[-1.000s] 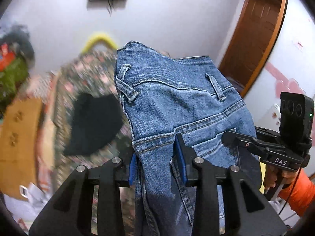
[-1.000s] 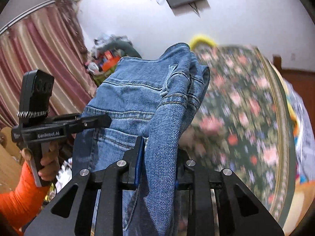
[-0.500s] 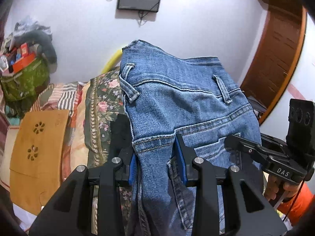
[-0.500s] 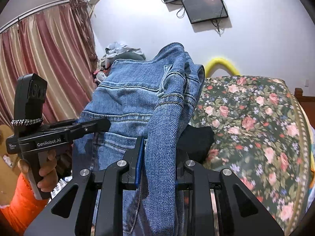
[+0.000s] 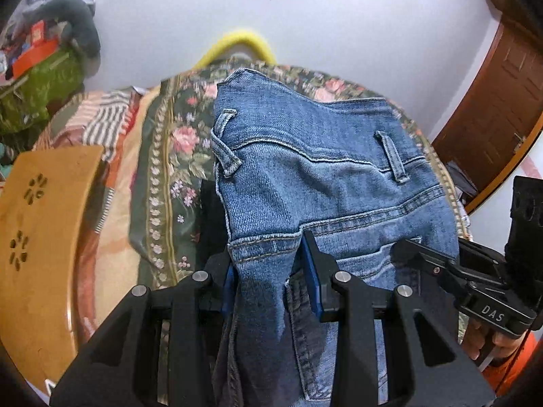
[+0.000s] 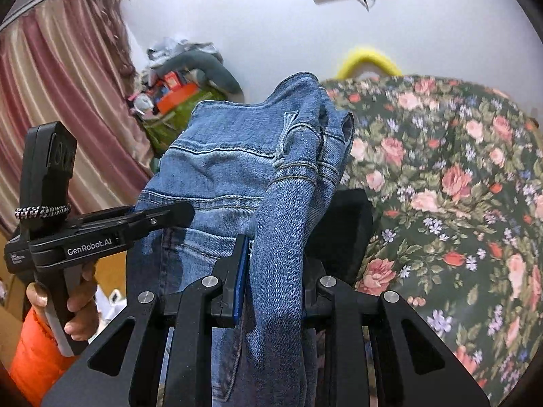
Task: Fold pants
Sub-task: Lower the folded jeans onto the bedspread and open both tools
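Blue denim pants (image 5: 315, 183) hang in the air by their waistband, held between both grippers above a floral bed. My left gripper (image 5: 268, 271) is shut on a bunched fold of denim near one belt loop. My right gripper (image 6: 275, 261) is shut on another gathered fold of the pants (image 6: 237, 176) at the waistband's other side. Each wrist view shows the other gripper beside the cloth: the right gripper (image 5: 407, 254) at the right edge, the left gripper (image 6: 183, 213) at the left, gripped by a hand in an orange sleeve. The legs hang down out of sight.
A bed with a dark floral cover (image 6: 441, 186) lies below and ahead. A black garment (image 6: 342, 224) lies on it under the pants. A wooden chair back (image 5: 37, 224), a cluttered pile (image 5: 40, 51), pink curtains (image 6: 57, 112), a yellow hoop (image 5: 237, 44) and a brown door (image 5: 502, 101) surround it.
Both grippers have carried the pants forward and down toward the bed. The bed now fills more of both views. The grips on the denim are unchanged.
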`<state>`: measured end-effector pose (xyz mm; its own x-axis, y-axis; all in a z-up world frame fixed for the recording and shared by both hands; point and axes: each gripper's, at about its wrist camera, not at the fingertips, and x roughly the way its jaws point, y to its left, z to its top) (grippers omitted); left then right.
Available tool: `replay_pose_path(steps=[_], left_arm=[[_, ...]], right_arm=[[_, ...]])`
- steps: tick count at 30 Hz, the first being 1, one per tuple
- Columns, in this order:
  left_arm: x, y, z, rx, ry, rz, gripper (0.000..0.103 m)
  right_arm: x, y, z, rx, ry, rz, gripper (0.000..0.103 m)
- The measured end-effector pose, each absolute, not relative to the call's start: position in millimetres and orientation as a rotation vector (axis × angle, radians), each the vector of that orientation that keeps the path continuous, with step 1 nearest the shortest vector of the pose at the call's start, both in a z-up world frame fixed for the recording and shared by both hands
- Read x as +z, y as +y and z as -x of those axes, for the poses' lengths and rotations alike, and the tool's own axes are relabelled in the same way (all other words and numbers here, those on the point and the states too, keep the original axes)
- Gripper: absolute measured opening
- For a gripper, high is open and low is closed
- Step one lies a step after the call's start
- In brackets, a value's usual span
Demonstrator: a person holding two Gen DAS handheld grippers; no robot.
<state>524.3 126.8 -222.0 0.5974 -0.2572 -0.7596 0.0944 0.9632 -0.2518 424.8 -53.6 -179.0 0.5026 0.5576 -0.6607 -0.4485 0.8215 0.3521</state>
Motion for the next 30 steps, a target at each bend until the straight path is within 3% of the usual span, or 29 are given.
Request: replay_pose_path(steps=[5, 9, 11, 15, 21, 30], left_arm=[[-266.1, 124.4, -550.3, -0.205, 0.977, 0.21, 0.034], [-296.5, 118.6, -559.5, -0.151, 1.035, 0.159, 0.04], [-301.4, 118.9, -555.0, -0.125, 1.032, 0.157, 0.047], [-294.4, 127.0, -541.3, -0.071, 1.015, 0.153, 0.047], [-252.2, 137.1, -501.8, -0.051, 0.948, 0.162, 0.047], [-118.4, 111.7, -400.0, -0.035, 0.692, 0.069, 0.047]], right_arm=[[-212.5, -52.9, -450.1, 0.574, 0.935, -0.126, 0.021], [-237.2, -58.1, -462.0, 0.552, 1.023, -0.133, 0.023], [-239.0, -62.1, -459.6, 0.554, 1.033, -0.144, 0.025], [-225.9, -63.5, -443.0, 0.55, 1.019, -0.066, 0.029], [-189.0, -82.2, -409.5, 0.522, 0.923, 0.014, 0.029], [-73.9, -102.5, -331.1, 0.546, 0.647, -0.025, 0.029]])
